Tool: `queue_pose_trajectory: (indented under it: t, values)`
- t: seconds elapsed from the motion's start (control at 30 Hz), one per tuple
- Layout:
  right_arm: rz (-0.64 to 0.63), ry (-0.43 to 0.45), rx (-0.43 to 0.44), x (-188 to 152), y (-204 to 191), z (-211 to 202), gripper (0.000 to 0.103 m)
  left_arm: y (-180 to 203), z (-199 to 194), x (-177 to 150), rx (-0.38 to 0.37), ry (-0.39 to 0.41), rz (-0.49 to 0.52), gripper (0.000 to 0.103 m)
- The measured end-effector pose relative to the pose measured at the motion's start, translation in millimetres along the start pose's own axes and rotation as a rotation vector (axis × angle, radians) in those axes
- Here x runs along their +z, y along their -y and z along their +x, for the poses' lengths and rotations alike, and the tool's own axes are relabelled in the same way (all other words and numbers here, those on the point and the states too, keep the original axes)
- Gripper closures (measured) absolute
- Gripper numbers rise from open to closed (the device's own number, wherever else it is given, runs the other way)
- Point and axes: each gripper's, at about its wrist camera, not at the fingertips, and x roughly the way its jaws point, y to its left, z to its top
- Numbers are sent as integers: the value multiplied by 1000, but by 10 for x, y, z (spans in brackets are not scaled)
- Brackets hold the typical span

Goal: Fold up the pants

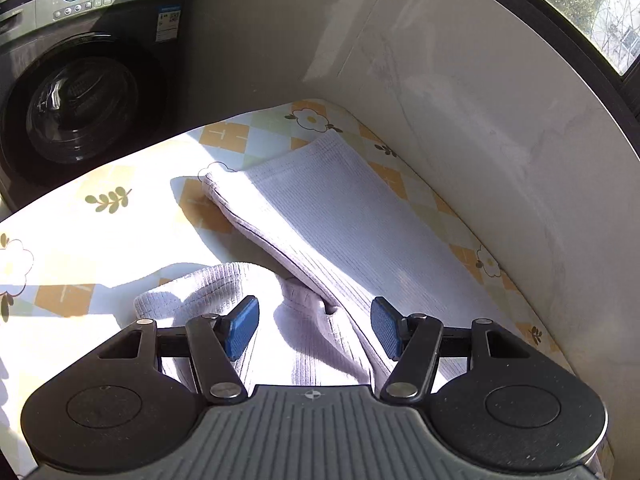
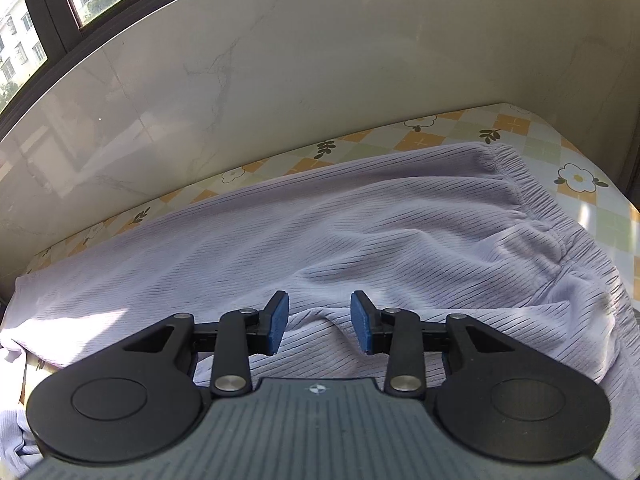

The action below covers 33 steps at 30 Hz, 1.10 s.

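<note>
Pale lilac ribbed pants [image 1: 320, 216] lie on a table covered with a floral checked cloth [image 1: 100, 200]. In the left wrist view one leg stretches away toward the wall and the other leg's end is bunched just ahead of my left gripper [image 1: 314, 328], which is open and empty above the fabric. In the right wrist view the pants [image 2: 320, 232] spread wide, with the elastic waistband [image 2: 532, 196] at the right. My right gripper [image 2: 319, 322] is open, its blue pads on either side of a raised fold of cloth.
A dark front-loading washing machine [image 1: 80, 92] stands beyond the table's far left edge. A marble-look wall [image 2: 320, 80] runs along the table's back. A window [image 2: 36, 20] sits above the wall. The tablecloth [image 2: 580, 176] shows past the waistband.
</note>
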Motion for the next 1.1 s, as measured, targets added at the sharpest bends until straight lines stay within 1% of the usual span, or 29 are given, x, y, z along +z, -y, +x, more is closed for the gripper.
queue_pose_trajectory:
  t: [0.07, 0.13, 0.2, 0.27, 0.33, 0.4, 0.47, 0.5, 0.57, 0.63, 0.67, 0.73, 0.8, 0.87, 0.93, 0.97, 1.03, 1.1]
  values:
    - [16, -6, 6, -60, 49, -47, 66, 6, -124, -147, 0, -9, 30, 40]
    - [34, -8, 17, -116, 99, -82, 66, 9, -188, -272, -11, -33, 62, 40]
    - [55, -13, 27, -152, 150, -92, 66, 52, -206, -434, -25, -65, 115, 40]
    - [64, -19, 33, -170, 173, -96, 66, 156, -156, -557, -35, -97, 170, 40]
    - [62, -14, 40, -171, 179, -120, 66, 274, -90, -648, -29, -98, 216, 39]
    - [61, -7, 51, -164, 178, -157, 66, 458, 73, -727, 10, -108, 288, 39]
    - [55, -1, 57, -155, 173, -185, 66, 584, 213, -775, 52, -122, 324, 39]
    - [52, 1, 61, -151, 172, -199, 66, 615, 278, -765, 97, -127, 328, 39]
    - [47, 1, 64, -158, 184, -218, 66, 608, 368, -746, 166, -123, 310, 41]
    - [49, -2, 66, -176, 205, -228, 66, 543, 373, -713, 169, -121, 287, 66]
    - [52, -6, 68, -187, 214, -227, 66, 508, 359, -692, 167, -121, 286, 94]
    - [56, -14, 76, -209, 232, -217, 66, 417, 238, -669, 177, -83, 268, 94]
    - [55, -21, 92, -217, 232, -200, 65, 245, -21, -630, 175, -20, 209, 94]
    - [51, -26, 114, -211, 220, -172, 65, 39, -305, -615, 178, 36, 115, 94]
    - [44, -34, 142, -190, 195, -123, 65, -217, -556, -608, 201, 76, 14, 94]
    - [41, -40, 157, -178, 181, -99, 65, -359, -668, -659, 214, 83, -28, 94]
    - [22, -53, 191, -153, 129, -48, 65, -603, -762, -758, 243, 69, -90, 94]
    - [-15, -65, 221, -135, 65, -6, 65, -847, -778, -854, 272, 50, -164, 94]
